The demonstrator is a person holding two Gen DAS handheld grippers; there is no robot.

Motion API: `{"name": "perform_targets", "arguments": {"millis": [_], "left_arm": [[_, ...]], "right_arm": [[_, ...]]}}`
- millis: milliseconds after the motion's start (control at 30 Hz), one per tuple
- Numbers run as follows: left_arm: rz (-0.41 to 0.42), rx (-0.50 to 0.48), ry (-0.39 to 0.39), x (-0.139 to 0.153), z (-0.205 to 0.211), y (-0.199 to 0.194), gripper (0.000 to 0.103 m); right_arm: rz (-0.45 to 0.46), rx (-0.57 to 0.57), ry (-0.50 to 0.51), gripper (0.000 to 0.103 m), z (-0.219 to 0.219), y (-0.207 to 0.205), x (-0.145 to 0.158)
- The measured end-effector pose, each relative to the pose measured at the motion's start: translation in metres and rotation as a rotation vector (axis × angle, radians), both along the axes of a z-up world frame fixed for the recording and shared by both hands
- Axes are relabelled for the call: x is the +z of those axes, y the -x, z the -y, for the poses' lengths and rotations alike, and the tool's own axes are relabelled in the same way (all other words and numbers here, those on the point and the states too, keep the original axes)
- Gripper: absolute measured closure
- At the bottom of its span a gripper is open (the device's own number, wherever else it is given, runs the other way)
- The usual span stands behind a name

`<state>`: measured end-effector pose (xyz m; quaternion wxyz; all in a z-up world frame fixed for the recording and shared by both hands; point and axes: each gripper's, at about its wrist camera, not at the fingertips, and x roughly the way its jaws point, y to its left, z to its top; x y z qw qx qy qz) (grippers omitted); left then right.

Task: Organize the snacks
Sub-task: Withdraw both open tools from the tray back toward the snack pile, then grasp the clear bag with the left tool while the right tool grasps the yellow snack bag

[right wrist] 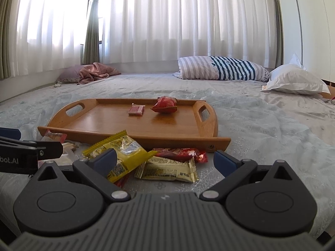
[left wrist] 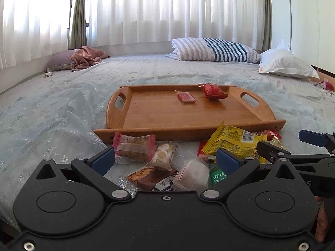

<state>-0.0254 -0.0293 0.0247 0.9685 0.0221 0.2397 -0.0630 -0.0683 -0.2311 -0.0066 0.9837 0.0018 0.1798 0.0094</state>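
Note:
A wooden tray [left wrist: 150, 113] [right wrist: 117, 123] lies on the bed with a flat pink packet [left wrist: 186, 97] [right wrist: 137, 110] and a puffy red packet [left wrist: 213, 91] [right wrist: 165, 104] on it. Several loose snacks lie in front of the tray. My left gripper [left wrist: 165, 161] is open above a pink-ended biscuit pack [left wrist: 134, 148], a cream cracker pack [left wrist: 163, 156], a brown pack [left wrist: 152, 177] and a white pack [left wrist: 194, 173]. My right gripper [right wrist: 165, 161] is open over a yellow packet [right wrist: 123, 156] [left wrist: 232, 142], a gold packet [right wrist: 169, 169] and a red wrapper [right wrist: 180, 152].
The bed is covered by a wrinkled pale blue spread [left wrist: 52, 113]. A striped pillow [left wrist: 213, 49] and a white pillow [left wrist: 286, 62] lie at the back right, a pink cloth [left wrist: 88, 57] at the back left. White curtains hang behind.

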Motion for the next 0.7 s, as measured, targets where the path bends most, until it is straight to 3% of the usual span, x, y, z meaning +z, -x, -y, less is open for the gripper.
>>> {"name": "perform_targets", "arguments": {"millis": [167, 400, 700], "left_arm": [[-0.002, 0.009, -0.008, -0.004, -0.001, 0.003, 0.001], [-0.05, -0.004, 0.017, -0.009, -0.004, 0.006, 0.025], [-0.08, -0.014, 0.049, -0.01, -0.007, 0.01, 0.046]], "right_arm": [[-0.007, 0.01, 0.015, 0.0, -0.003, 0.004, -0.003], [-0.013, 0.046, 0.027, 0.0, -0.008, 0.007, -0.005], [-0.021, 0.087, 0.041, 0.0, -0.014, 0.009, -0.006]]}}
